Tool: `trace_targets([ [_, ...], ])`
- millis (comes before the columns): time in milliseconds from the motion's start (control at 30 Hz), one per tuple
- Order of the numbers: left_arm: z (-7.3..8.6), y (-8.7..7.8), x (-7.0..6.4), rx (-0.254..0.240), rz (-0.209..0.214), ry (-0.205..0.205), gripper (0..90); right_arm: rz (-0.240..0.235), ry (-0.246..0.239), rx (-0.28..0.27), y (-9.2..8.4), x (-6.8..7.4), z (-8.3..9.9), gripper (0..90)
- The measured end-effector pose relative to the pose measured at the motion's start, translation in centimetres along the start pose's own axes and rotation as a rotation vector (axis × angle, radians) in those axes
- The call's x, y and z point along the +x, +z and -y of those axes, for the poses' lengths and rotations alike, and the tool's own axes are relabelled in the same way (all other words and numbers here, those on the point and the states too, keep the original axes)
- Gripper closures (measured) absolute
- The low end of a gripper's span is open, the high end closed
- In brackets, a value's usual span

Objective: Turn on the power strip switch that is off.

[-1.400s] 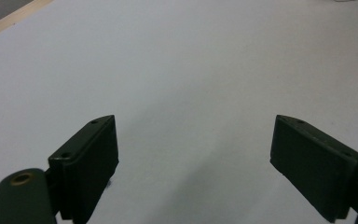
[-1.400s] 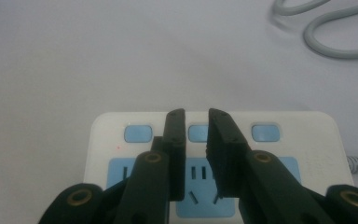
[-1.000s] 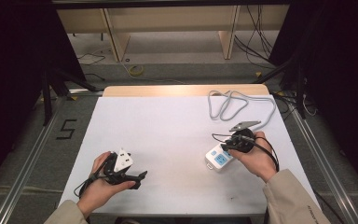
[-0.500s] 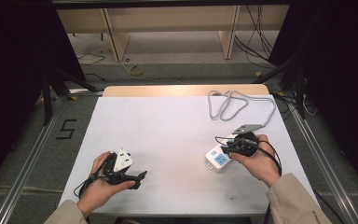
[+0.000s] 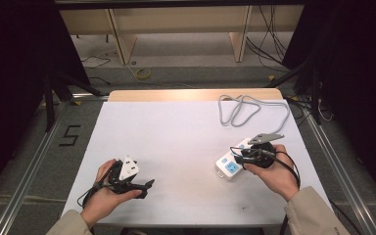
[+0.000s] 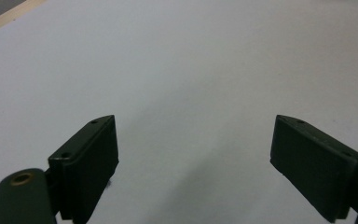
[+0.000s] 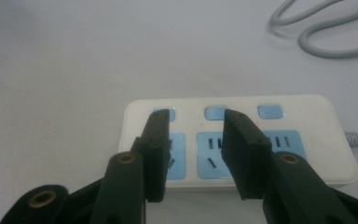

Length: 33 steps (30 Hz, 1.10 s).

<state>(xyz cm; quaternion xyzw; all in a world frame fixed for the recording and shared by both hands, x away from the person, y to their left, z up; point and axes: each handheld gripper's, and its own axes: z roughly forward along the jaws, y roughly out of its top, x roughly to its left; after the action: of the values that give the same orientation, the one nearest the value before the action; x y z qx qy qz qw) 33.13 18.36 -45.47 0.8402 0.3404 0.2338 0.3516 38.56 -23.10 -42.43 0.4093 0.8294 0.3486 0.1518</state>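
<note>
Overhead, I see my right gripper (image 5: 239,155) over the white power strip (image 5: 230,165) near the table's (image 5: 176,127) right side, its grey cord (image 5: 247,108) looped beyond; my left gripper (image 5: 144,185) sits well apart. Left gripper view: jaws spread wide over bare tabletop (image 6: 191,70). Right gripper view: jaws have just been opening, part-spread above the strip's (image 7: 307,121) blue sockets, nothing pinched; cord (image 7: 317,28) behind.

White power strip (image 7: 326,135), blue sockets; grey cord (image 5: 245,108); black claws
</note>
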Motion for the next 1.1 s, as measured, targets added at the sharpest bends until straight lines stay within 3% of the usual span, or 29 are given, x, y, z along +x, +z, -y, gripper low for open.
trace_targets([
  [1100, 0.1, 0.0, 0.1, 0.010, 0.002, -0.014, 14.6, 0.010, 0.039, -0.100, -2.4, -1.1, 4.1, 35.5],
])
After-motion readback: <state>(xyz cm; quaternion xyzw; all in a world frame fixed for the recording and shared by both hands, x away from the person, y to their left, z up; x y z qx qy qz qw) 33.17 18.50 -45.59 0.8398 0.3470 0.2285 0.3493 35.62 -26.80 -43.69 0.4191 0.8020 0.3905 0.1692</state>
